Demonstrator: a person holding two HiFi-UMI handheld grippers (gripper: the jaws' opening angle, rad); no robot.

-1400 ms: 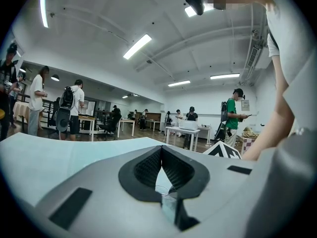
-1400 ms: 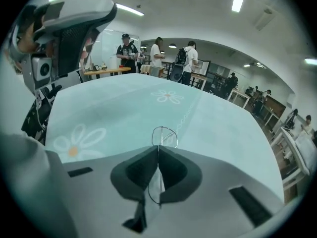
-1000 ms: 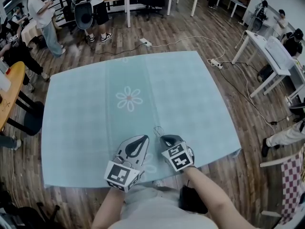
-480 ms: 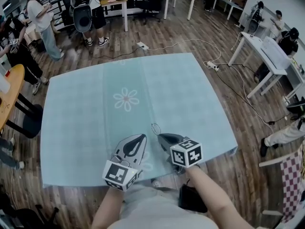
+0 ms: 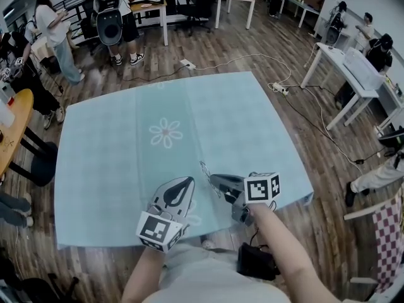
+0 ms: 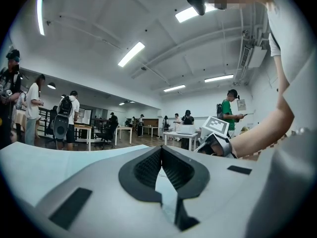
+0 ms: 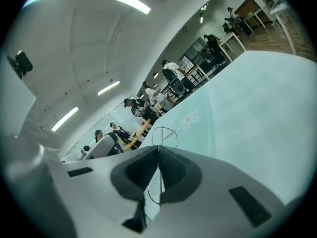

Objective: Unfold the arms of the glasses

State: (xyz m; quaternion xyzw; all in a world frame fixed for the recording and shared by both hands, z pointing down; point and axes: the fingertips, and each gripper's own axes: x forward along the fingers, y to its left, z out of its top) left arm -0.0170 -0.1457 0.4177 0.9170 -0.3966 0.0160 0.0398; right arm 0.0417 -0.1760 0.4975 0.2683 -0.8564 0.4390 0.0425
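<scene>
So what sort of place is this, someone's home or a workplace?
Most likely a shared lab or open workroom, not a home: white desks stand on a wood floor, a power strip lies on it, and several people stand around under ceiling strip lights.

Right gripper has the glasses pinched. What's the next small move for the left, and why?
Probably open the left gripper and ease it toward the glasses. Its jaws are shut with nothing between them, while the right gripper is shut on the thin wire frame, one rim poking past its tips. An arm likely needs a second grip to swing out.
</scene>
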